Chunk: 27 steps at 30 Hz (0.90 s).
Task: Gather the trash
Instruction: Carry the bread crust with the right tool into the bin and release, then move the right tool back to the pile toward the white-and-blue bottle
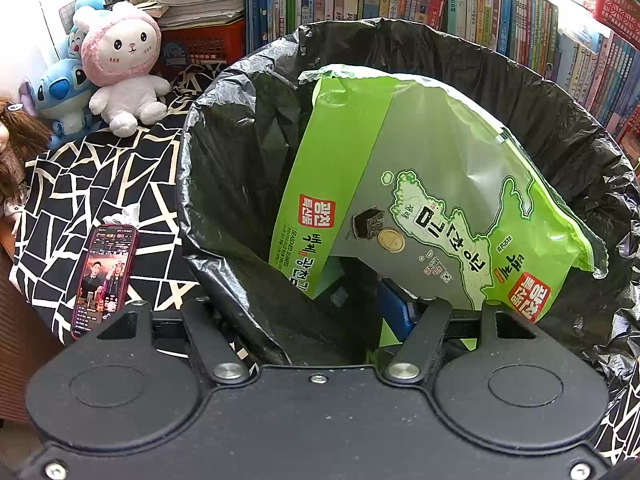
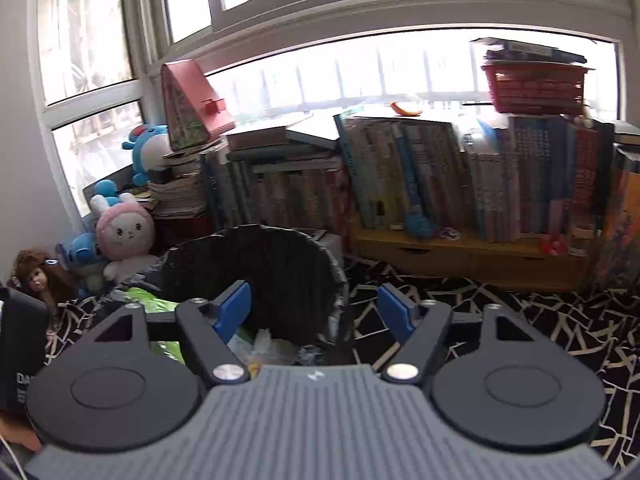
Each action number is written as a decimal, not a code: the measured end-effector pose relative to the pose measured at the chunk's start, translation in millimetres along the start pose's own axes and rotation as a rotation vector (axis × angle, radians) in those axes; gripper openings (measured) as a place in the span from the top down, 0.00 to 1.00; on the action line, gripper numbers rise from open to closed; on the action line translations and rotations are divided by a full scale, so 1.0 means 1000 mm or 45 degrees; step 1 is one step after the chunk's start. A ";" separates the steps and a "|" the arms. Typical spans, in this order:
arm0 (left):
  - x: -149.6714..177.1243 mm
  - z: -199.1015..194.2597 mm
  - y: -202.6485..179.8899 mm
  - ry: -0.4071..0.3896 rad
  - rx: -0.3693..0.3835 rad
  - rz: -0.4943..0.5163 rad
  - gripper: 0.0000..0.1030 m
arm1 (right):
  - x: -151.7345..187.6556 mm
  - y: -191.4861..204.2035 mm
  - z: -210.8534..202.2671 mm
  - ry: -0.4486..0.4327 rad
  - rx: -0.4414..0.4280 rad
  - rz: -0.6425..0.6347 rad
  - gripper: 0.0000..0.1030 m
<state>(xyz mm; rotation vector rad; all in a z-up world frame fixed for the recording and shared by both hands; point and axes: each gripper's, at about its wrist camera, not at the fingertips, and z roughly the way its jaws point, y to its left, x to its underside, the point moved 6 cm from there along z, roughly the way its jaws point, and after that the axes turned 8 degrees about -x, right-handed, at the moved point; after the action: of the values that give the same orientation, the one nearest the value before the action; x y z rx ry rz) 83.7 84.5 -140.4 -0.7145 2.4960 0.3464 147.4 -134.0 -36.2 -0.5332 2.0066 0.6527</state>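
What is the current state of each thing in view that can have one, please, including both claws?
Left claw: over the bin's rim, grip hidden behind the liner.
Right claw: open, empty, above the bin.
Trash bin: lined with a black bag, open, partly filled.
Green seaweed bag: torn open, standing tilted inside the bin.
Phone: screen lit, lying on the patterned cloth.

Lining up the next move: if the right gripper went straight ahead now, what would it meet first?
Probably the black liner on the far inner wall of the bin. The right gripper is open and empty above the bin's near rim; depth is hard to judge.
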 end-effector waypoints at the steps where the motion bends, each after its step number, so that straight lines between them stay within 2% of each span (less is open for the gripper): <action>1: 0.000 0.000 0.000 -0.001 -0.001 0.000 0.36 | 0.002 -0.004 -0.001 -0.001 0.015 0.002 0.19; 17: -0.001 -0.001 -0.001 -0.006 -0.012 0.014 0.34 | 0.048 -0.069 -0.016 -0.015 0.331 0.056 0.14; 27: 0.000 -0.002 -0.002 -0.009 -0.028 0.026 0.34 | 0.103 -0.106 -0.010 0.112 0.474 0.114 0.12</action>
<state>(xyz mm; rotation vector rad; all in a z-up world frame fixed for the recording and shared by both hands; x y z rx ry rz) 84.0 82.4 -139.4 -0.6962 2.4981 0.3838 155.6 -232.4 -146.5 -0.2526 2.1779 0.2988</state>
